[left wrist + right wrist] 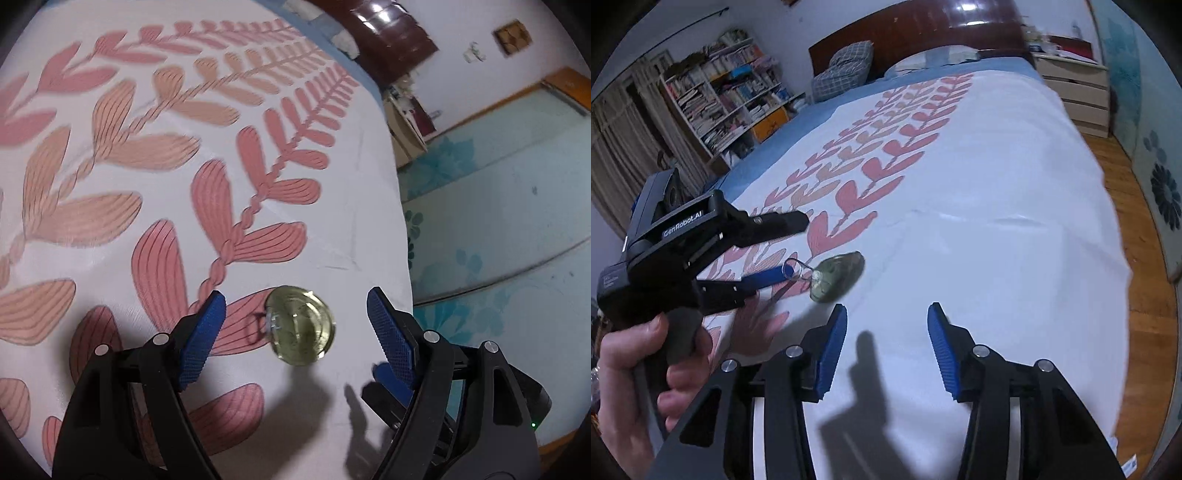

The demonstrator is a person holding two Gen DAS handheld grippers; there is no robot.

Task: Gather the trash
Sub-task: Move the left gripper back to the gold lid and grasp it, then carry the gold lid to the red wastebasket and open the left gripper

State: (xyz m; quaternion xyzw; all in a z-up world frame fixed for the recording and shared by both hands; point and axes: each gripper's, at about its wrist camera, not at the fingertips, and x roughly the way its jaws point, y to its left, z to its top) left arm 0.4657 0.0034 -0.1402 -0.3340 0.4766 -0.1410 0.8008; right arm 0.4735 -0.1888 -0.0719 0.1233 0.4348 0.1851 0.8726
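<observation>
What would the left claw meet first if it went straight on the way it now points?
Probably the round metal can lid with a pull ring, lying on the white leaf-patterned bedspread just ahead between the left claw's open fingers; depth is uncertain.

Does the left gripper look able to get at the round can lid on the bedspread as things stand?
Probably yes. The left gripper is open, its blue fingers either side of the can lid, which lies alone on the bedspread. Nothing is in the way.
</observation>
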